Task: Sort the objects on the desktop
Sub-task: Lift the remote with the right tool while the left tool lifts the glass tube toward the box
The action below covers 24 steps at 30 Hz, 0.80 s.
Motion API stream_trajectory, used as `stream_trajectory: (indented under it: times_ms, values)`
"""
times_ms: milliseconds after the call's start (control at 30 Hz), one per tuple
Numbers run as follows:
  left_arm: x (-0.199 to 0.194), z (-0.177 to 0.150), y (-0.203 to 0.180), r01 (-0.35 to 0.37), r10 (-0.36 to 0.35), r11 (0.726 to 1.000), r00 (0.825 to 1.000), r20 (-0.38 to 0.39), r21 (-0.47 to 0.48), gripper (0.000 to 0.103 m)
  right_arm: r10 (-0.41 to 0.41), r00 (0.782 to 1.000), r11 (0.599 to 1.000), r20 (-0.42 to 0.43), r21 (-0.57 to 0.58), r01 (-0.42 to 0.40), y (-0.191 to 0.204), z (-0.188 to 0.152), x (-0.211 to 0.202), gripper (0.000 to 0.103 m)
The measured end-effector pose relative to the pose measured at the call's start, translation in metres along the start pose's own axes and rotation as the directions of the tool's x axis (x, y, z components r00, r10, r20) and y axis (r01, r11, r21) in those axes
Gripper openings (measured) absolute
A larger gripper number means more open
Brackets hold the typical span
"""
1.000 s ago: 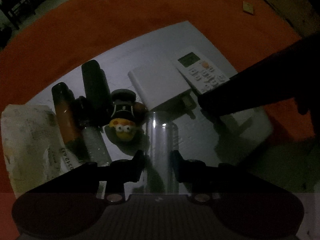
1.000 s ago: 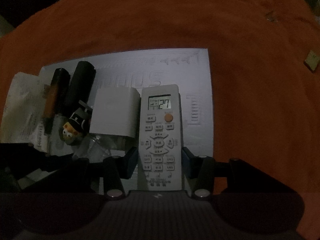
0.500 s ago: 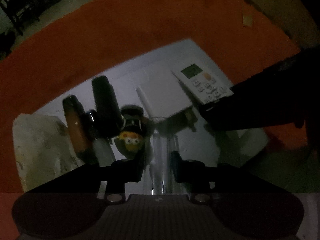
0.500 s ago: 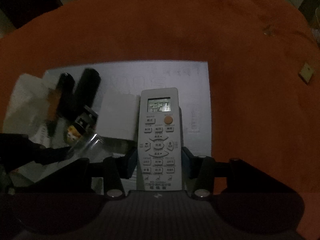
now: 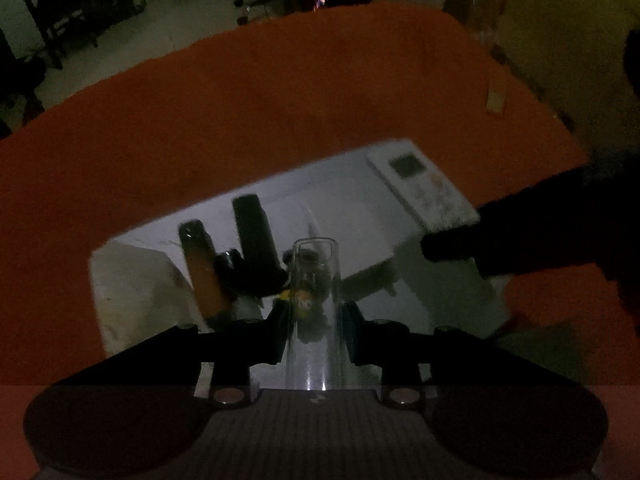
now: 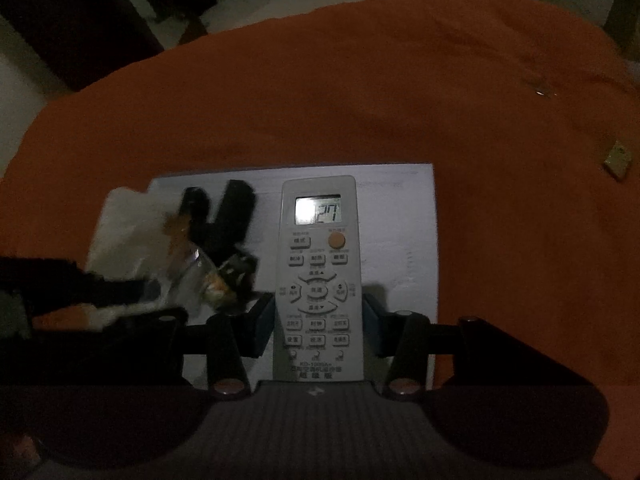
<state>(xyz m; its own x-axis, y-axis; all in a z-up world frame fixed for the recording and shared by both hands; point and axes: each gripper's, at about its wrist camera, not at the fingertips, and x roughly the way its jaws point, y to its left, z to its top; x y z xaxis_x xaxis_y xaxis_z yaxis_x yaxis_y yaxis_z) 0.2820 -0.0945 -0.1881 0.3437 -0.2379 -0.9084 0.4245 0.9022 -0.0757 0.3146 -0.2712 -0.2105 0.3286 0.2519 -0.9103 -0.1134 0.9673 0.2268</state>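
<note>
My left gripper (image 5: 314, 320) is shut on a clear glass tube (image 5: 314, 304) and holds it raised above the white sheet (image 5: 352, 208). My right gripper (image 6: 318, 320) is shut on a white remote control (image 6: 318, 264) with a lit display, lifted over the same sheet (image 6: 400, 220). The remote also shows in the left wrist view (image 5: 424, 184). On the sheet lie two dark cylinders (image 5: 252, 224), one with an orange band (image 5: 202, 268), and a small yellow-faced toy figure (image 5: 302, 300) seen through the tube.
An orange cloth (image 5: 280, 100) covers the table. A crumpled white paper (image 5: 136, 288) lies at the sheet's left end. A small tan tag (image 6: 618, 159) lies on the cloth at the right. A dark room with furniture lies beyond the table.
Both grippers have risen and pulled back from the sheet, the left with the glass tube, the right with the remote. The objects on the sheet now look smaller and farther.
</note>
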Motion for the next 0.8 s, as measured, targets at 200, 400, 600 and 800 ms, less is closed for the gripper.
stream_trajectory:
  times_ms: [200, 400, 600, 800]
  values:
    - [-0.05, -0.013, 0.009, 0.046, -0.043, 0.998, 0.997, 0.065, -0.039, 0.025, 0.062, 0.995, 0.998, 0.079, -0.037, -0.059, 0.02, -0.024, -0.049, 0.049]
    - [-0.099, -0.053, 0.0, 0.07, -0.066, 0.996, 0.995, 0.072, -0.053, 0.025, 0.144, 0.971, 0.988, 0.193, -0.086, -0.129, 0.045, -0.081, -0.108, 0.049]
    - [-0.128, -0.098, -0.011, 0.104, -0.099, 0.992, 0.993, 0.06, -0.076, 0.024, 0.266, 0.933, 0.964, 0.244, -0.046, -0.263, 0.05, -0.137, -0.134, 0.049]
    - [-0.138, -0.13, -0.024, 0.125, -0.119, 0.989, 0.99, 0.073, -0.076, 0.024, 0.226, 0.939, 0.974, 0.26, -0.055, -0.219, 0.051, -0.171, -0.135, 0.049]
